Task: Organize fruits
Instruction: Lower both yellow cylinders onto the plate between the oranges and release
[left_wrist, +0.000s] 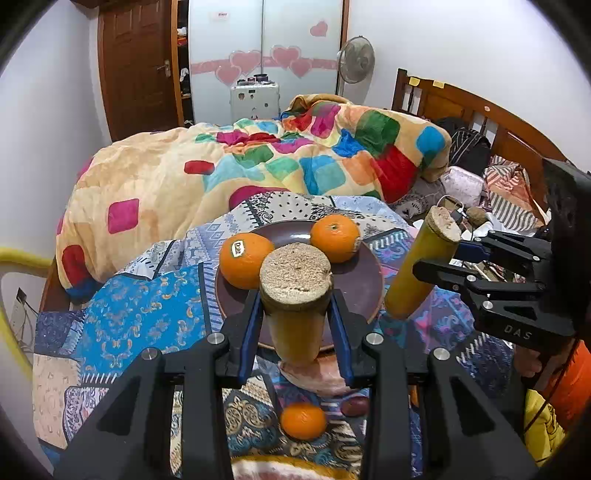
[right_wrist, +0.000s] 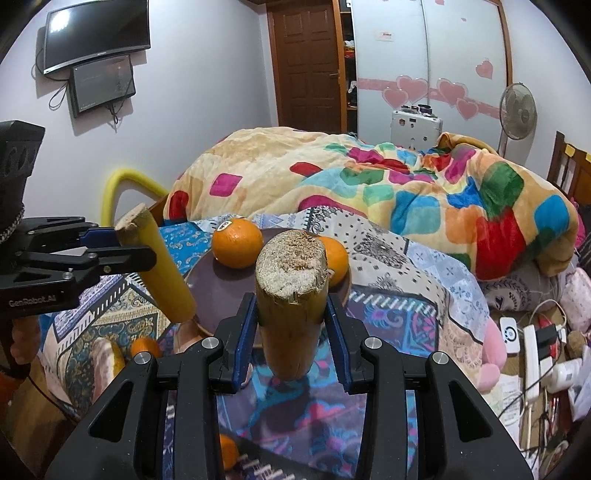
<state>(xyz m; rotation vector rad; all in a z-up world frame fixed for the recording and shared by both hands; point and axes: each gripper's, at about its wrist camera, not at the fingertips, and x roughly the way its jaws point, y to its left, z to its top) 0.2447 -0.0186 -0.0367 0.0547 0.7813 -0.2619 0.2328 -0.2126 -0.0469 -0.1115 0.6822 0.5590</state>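
Observation:
A dark purple plate (left_wrist: 364, 288) on a patterned cloth holds two oranges, one with a sticker (left_wrist: 245, 260) and one behind it (left_wrist: 335, 237). My left gripper (left_wrist: 295, 314) is shut on a yellow sugarcane piece (left_wrist: 294, 295), held upright over the plate's near edge. My right gripper (right_wrist: 291, 314) is shut on a second sugarcane piece (right_wrist: 290, 295), just right of the plate (right_wrist: 221, 295); it also shows in the left wrist view (left_wrist: 421, 266). A loose orange (left_wrist: 303, 421) and a pale pinkish fruit (left_wrist: 317, 376) lie on the cloth below the left gripper.
A bed with a colourful quilt (left_wrist: 258, 166) lies behind the cloth-covered table. A wooden headboard (left_wrist: 461, 107) and piled clothes are at the right. Cables and chargers (right_wrist: 532, 347) lie at the right. Another orange (right_wrist: 227, 452) sits low in the right wrist view.

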